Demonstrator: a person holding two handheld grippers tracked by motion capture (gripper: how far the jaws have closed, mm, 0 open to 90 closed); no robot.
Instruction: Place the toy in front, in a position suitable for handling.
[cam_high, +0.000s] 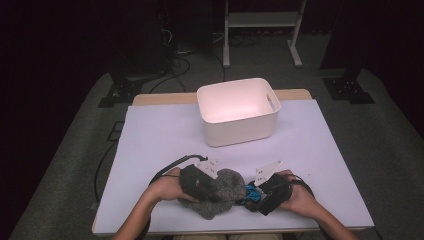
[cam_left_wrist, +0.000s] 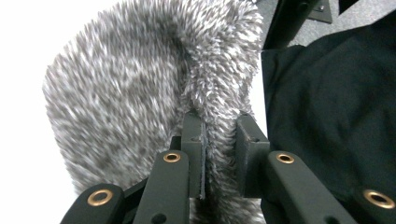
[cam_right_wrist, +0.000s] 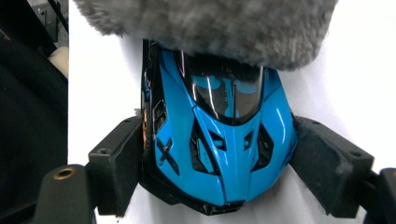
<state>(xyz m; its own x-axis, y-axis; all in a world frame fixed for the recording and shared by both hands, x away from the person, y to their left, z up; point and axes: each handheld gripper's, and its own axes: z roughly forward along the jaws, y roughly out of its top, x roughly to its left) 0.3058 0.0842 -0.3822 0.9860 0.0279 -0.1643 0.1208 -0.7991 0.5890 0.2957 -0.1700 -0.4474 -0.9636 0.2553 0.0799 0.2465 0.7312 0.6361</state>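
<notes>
A grey fuzzy cloth (cam_high: 227, 187) lies bunched at the near edge of the table. My left gripper (cam_high: 212, 187) is shut on a fold of it; in the left gripper view the fur (cam_left_wrist: 140, 79) is squeezed between the two pads of that gripper (cam_left_wrist: 219, 135). A blue toy car (cam_high: 251, 193) sits just right of the cloth, partly under it. In the right gripper view the car (cam_right_wrist: 224, 144) points its nose at the camera, its rear hidden beneath the cloth (cam_right_wrist: 210, 28). My right gripper (cam_right_wrist: 217, 156) has a pad against each side of the car.
A white plastic bin (cam_high: 237, 112) with handle cutouts stands at the far middle of the white-covered table (cam_high: 160, 135). Dark clothing (cam_left_wrist: 327, 107) lies close on the right in the left gripper view. Dark floor and a white stand (cam_high: 260, 20) lie beyond.
</notes>
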